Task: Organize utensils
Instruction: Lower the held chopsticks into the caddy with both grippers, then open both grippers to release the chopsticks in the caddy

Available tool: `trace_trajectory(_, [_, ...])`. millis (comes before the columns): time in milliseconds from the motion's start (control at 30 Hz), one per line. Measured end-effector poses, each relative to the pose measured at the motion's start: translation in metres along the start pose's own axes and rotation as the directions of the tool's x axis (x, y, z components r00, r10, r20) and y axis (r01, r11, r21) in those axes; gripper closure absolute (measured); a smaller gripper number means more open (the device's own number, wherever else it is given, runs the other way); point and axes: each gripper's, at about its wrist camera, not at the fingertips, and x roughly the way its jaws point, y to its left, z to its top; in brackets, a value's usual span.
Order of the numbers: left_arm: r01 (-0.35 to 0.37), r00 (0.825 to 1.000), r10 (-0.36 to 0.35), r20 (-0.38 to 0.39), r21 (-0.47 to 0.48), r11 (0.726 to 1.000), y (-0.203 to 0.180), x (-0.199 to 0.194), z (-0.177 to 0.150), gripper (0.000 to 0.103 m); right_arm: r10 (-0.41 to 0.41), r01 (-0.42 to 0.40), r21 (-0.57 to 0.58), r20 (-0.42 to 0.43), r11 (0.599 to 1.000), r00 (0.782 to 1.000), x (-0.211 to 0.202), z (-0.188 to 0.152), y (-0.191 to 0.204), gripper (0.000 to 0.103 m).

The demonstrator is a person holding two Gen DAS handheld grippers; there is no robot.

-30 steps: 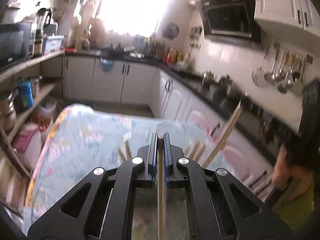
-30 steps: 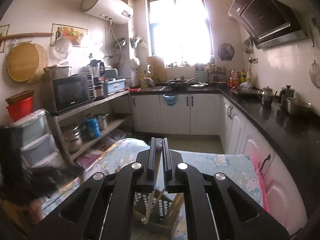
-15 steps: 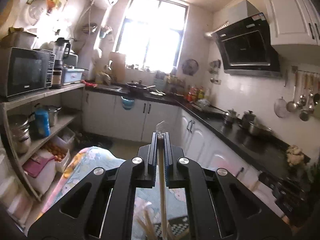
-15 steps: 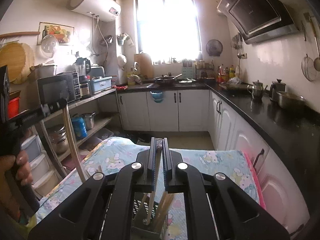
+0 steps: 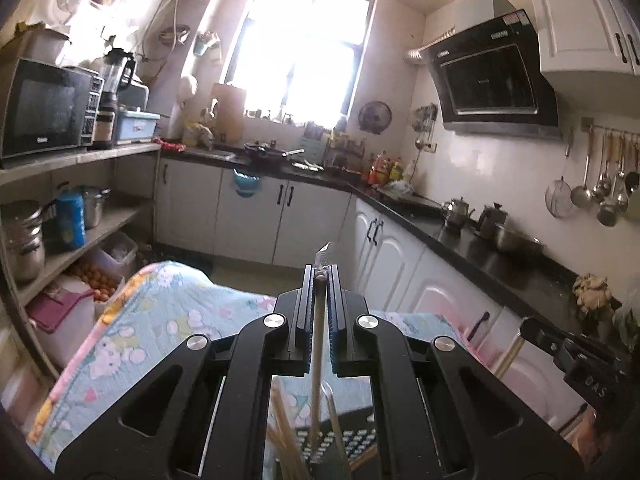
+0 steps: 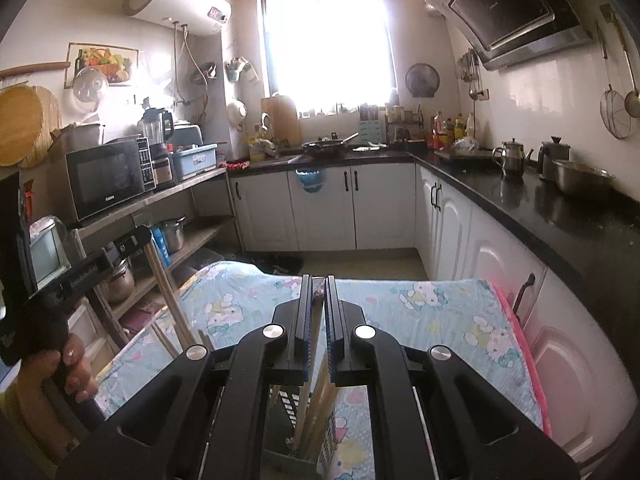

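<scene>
- I am holding one wooden chopstick (image 5: 316, 364) in my left gripper (image 5: 321, 278), jaws pinched tight on it near its top end, so the stick is hanging down between the fingers towards the table.
- I am doing the same with my right gripper (image 6: 319, 286): its jaws are clamped on a second chopstick (image 6: 307, 408), which is running downward from the pads.
- Both sticks are standing close to upright, long axis nearly vertical, tips pointing down.
- The perforated utensil holder (image 6: 289, 404) is sitting on the patterned cloth (image 6: 432, 312), directly below and slightly ahead of both grippers; other chopsticks (image 5: 282, 436) are already leaning inside it.
- In the right wrist view my left hand (image 6: 70, 364) and its stick are standing off to the left of the holder, while the right stick's lower part is already down among the holder's contents, so I am judging the right hand as nearer to letting go.
- The coming move, as I read it, is turning on keeping each stick vertical over the holder's mouth and lowering straight down.
- A tilted stick could catch on the rim or on the ones already inside.
</scene>
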Motion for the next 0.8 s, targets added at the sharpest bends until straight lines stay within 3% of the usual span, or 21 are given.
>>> trace_trajectory(567, [0.001, 0.995, -0.003, -0.101, -0.013, 1.000, 0.009, -0.005, -0.056, 0.101, 0.033, -0.025, 0.100, -0.076, 0.995, 0.997, -0.001, -0.048, -0.010, 0.094])
trace_trajectory(800, [-0.016, 0.990, 0.014, -0.143, -0.015, 1.000, 0.013, -0.019, -0.069, 0.079, 0.025, -0.013, 0.098, -0.124, 0.995, 0.992, -0.008, -0.061, -0.009, 0.090])
